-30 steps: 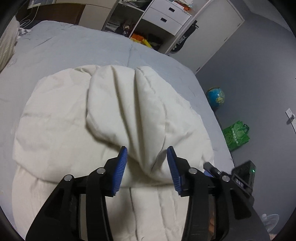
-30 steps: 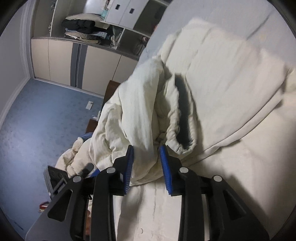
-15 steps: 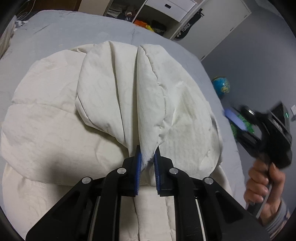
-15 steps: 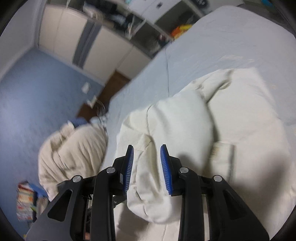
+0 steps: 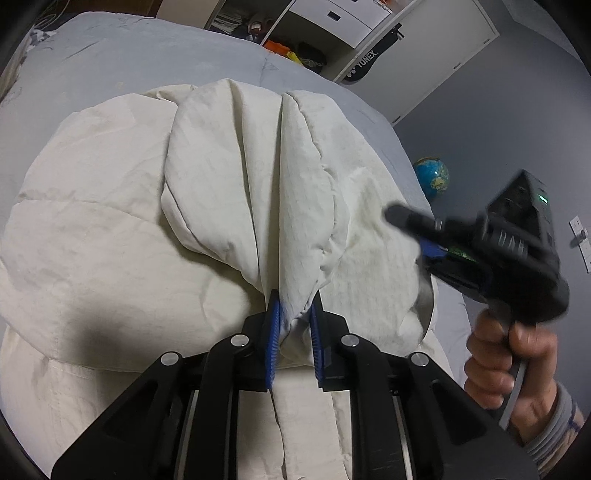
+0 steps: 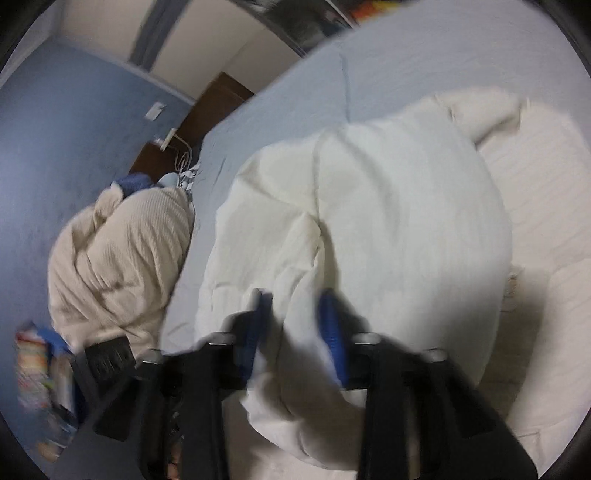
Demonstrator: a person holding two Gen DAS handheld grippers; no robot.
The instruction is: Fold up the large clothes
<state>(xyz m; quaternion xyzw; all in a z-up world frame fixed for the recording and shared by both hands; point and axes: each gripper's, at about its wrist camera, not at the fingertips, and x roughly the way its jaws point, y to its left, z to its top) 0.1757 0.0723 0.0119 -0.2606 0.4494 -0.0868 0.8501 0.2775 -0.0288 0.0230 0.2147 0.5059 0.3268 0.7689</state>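
A large cream padded garment (image 5: pixel 122 221) lies spread on the grey bed (image 5: pixel 110 62). My left gripper (image 5: pixel 294 325) is shut on a bunched fold of the garment's folded-over part (image 5: pixel 236 177) near the front. My right gripper (image 5: pixel 424 236) shows in the left wrist view at the right, held in a hand over the garment's right side. In the right wrist view, which is blurred, the right gripper (image 6: pixel 295 328) has cream fabric (image 6: pixel 369 206) between its parted blue fingers.
A beige knitted garment (image 6: pixel 118 258) lies heaped at the bed's left edge. White drawers and shelves (image 5: pixel 332 22) stand beyond the bed. A globe (image 5: pixel 431 177) sits on the floor to the right. The bed's right edge drops off near the right gripper.
My left gripper closed on the garment's fold and holds it. My right gripper let its fold drop, swung across, and came in over the garment's right side.
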